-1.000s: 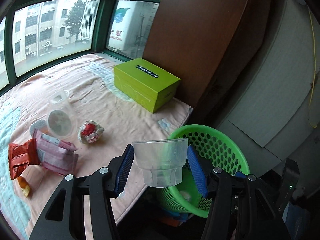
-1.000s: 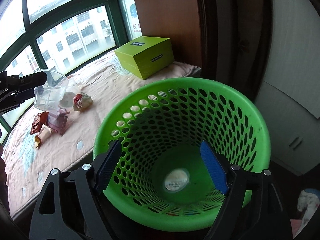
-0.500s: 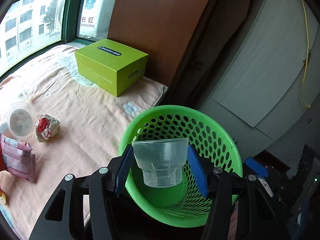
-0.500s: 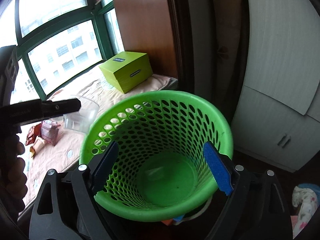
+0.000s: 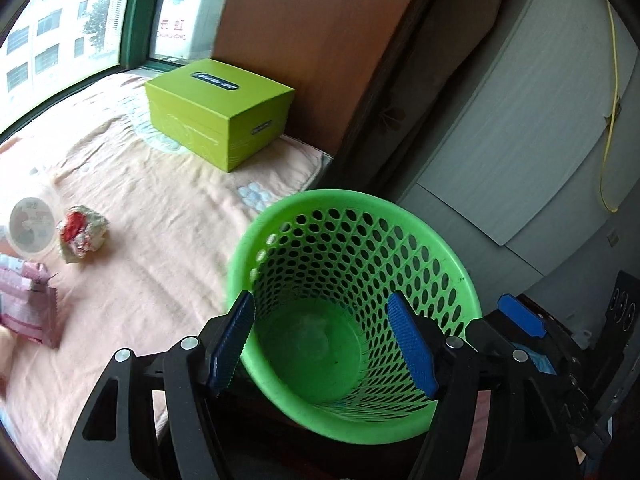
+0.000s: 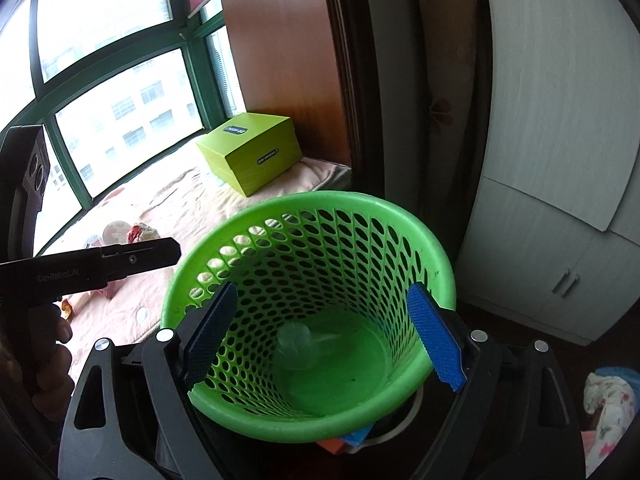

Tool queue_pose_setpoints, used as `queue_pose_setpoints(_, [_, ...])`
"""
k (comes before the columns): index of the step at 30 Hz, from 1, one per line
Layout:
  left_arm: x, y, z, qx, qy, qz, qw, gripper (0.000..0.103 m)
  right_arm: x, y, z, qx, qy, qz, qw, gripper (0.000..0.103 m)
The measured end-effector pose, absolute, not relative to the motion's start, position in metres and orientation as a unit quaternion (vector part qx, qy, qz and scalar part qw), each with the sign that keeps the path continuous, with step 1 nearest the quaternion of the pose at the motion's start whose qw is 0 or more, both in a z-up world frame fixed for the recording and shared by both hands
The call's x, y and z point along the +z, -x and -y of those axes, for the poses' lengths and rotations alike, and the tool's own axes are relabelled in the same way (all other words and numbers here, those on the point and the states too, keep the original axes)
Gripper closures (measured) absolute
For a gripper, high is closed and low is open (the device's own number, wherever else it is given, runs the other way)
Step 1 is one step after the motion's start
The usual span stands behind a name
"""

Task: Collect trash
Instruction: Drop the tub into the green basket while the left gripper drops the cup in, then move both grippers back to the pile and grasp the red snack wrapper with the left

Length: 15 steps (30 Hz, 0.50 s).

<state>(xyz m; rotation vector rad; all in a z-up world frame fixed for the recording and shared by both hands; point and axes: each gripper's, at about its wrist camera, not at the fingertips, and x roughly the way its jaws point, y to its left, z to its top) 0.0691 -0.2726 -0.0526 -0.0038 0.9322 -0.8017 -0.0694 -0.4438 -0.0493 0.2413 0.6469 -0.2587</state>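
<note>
A green perforated basket [image 5: 452, 268] stands beside the bed; it also shows in the right wrist view [image 6: 436, 256]. A clear plastic cup [image 6: 298, 344] lies on its bottom, faint in the left wrist view [image 5: 316, 334]. My left gripper [image 5: 326, 346] is open and empty above the basket's near rim. My right gripper [image 6: 326, 336] is shut on the basket, its blue pads against the basket's outer sides. On the pink bedspread [image 5: 160, 216] lie a crumpled red-and-white wrapper [image 5: 82, 232], a clear lidded cup [image 5: 32, 226] and a pink packet [image 5: 28, 308].
A lime-green box [image 5: 218, 110] sits at the back of the bed by the wooden panel [image 5: 304, 40]. Grey cabinet doors [image 5: 520, 140] stand to the right. The window [image 6: 100, 92] runs along the bed's far side. Cloth [image 6: 608, 396] lies on the floor.
My left gripper moved right over the basket, opened and let go of the clear cup, which now lies at the basket's bottom. The right gripper kept holding the basket.
</note>
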Motion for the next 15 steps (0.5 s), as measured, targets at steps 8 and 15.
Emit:
queue_pose_setpoints(8, [-0.044, -0.081, 0.214, -0.31, 0.012, -0.425, 0.851, 0.036, -0.043, 0.049, 0.415, -0.088, -0.101, -0.316, 0.939, 0.014])
queue_pose_setpoints(15, [-0.038, -0.097, 0.148, -0.242, 0.032, -0.414, 0.877, 0.036, -0.034, 0.022, 0.381, -0.04, -0.083, -0.314, 0.945, 0.013])
